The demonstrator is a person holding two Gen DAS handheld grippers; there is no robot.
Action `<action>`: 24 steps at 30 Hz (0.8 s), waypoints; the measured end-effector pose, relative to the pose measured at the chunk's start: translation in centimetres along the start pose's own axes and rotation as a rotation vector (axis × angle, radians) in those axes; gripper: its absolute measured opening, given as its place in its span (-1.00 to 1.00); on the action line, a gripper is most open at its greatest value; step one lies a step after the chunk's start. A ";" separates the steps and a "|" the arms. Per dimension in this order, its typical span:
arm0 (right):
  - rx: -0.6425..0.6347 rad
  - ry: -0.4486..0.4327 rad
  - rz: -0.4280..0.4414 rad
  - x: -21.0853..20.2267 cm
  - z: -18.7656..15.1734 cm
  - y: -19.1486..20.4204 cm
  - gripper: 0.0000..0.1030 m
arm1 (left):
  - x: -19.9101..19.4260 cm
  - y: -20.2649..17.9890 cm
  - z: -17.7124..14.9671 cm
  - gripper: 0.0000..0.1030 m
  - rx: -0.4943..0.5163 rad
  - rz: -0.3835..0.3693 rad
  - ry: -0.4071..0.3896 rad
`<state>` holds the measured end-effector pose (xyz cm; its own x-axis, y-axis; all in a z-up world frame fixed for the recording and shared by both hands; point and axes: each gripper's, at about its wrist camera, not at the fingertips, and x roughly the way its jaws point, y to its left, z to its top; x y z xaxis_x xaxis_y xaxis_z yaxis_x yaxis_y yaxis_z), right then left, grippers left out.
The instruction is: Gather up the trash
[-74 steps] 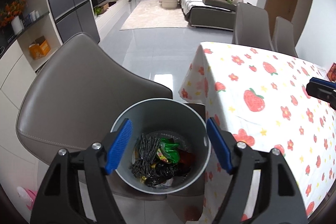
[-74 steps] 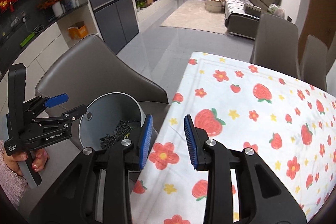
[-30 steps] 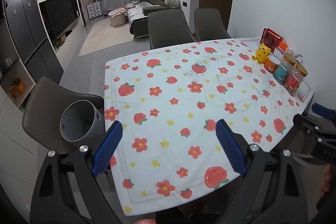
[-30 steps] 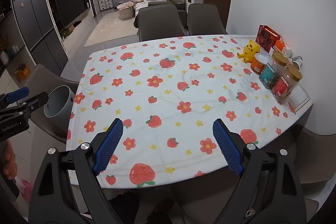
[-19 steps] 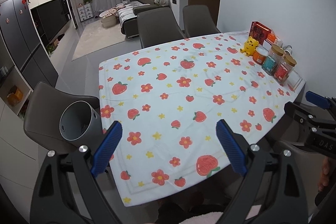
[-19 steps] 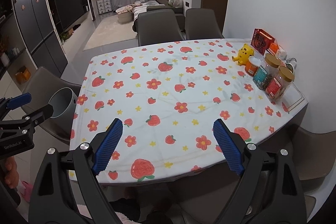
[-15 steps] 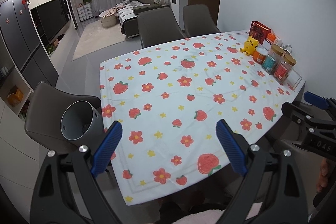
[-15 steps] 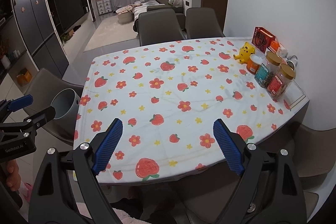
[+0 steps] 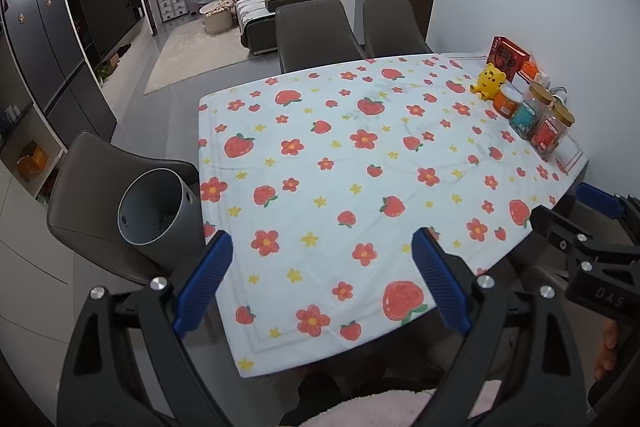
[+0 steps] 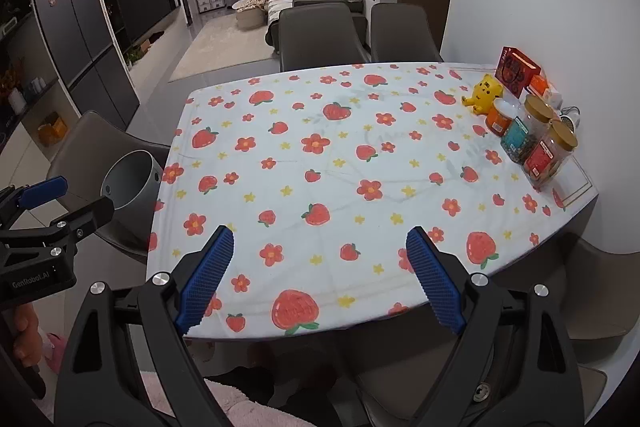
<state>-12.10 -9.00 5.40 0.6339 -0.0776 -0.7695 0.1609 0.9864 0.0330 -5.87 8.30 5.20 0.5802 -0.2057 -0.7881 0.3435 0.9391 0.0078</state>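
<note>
Trash collection, apparently finished.
Left gripper [image 9: 322, 283] and right gripper [image 10: 320, 277]: both spread, empty. Grey bin [image 9: 154, 213] on chair [image 9: 84, 187] beside table's left edge; strawberry tablecloth [image 9: 380, 167] shows no litter left.

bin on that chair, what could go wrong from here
1. The bin stands on a chair seat close to the table edge; a bump from the open left tool might tip it.
2. The jars crowd the table's far corner; the open right tool sweeping there could knock them off.
</note>
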 end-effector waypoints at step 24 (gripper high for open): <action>-0.034 0.025 0.029 0.2 0.0 0.8 0.65 | 0.0 0.8 -0.6 0.76 -0.042 0.030 0.016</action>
<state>-11.84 -8.21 5.32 0.6188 -0.0458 -0.7842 0.1169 0.9925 0.0344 -6.06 9.18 4.82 0.5780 -0.1734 -0.7974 0.2949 0.9555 0.0059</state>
